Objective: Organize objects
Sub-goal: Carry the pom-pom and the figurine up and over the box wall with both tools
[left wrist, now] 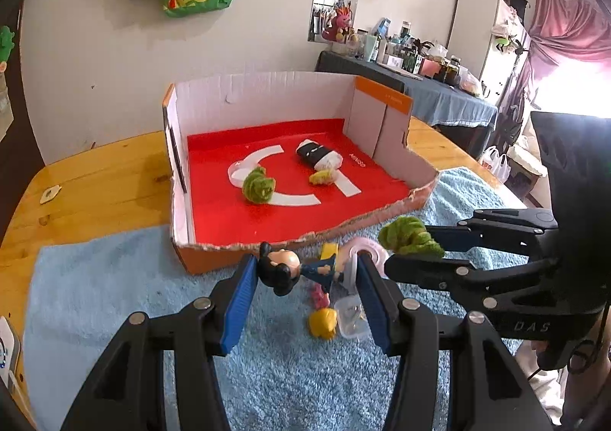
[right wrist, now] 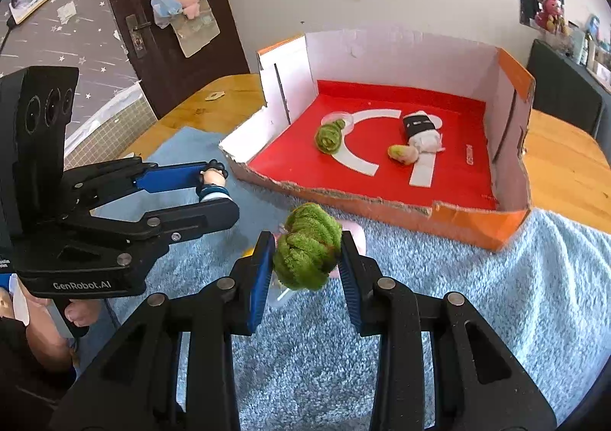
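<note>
Just in front of the torn near edge of the box (right wrist: 450,219), over the blue towel (right wrist: 477,289), we hold a green fuzzy ball (right wrist: 307,246) pinched between the blue pads of our right gripper (right wrist: 305,263). To the left of the box's near edge, our left gripper (left wrist: 303,272) is closed on a small doll (left wrist: 284,268) with black hair, its head sticking out past the left pad. Below the doll, nearer to us than the box, a yellow toy (left wrist: 324,322), a clear plastic piece (left wrist: 351,316) and a pink ring (left wrist: 366,251) lie on the towel. Inside the box, on its red floor, we see a second green ball (right wrist: 329,136), a black and white bundle (right wrist: 422,131) and a small yellow-green toy (right wrist: 403,154) just beside the bundle. The box sits on a wooden table (right wrist: 565,160), its far wall toward the room wall.
</note>
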`<control>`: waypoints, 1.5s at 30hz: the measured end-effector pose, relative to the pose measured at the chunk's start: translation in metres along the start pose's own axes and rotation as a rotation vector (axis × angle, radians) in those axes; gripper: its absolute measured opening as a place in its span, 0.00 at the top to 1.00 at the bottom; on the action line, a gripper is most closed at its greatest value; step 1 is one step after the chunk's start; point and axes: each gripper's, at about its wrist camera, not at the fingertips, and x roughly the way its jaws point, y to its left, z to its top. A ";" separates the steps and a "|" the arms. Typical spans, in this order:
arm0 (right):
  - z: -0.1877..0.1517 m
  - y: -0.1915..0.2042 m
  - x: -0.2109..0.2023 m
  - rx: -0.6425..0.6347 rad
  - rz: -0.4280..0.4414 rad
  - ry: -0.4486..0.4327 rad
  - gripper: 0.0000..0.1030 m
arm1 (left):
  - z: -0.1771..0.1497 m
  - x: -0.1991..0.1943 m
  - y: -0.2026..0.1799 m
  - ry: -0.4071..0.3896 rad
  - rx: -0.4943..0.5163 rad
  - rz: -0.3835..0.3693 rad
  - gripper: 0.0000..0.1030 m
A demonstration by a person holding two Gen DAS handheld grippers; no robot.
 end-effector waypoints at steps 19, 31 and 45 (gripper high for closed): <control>0.036 -0.001 0.000 -0.040 -0.019 -0.044 0.69 | 0.035 0.010 0.007 -0.032 -0.026 0.011 0.47; 0.054 -0.021 0.008 -0.036 -0.070 -0.042 0.69 | 0.050 0.029 0.014 -0.019 -0.027 0.049 0.47; 0.057 -0.046 0.035 -0.013 -0.102 0.029 0.69 | 0.052 0.056 0.024 0.049 -0.033 0.071 0.47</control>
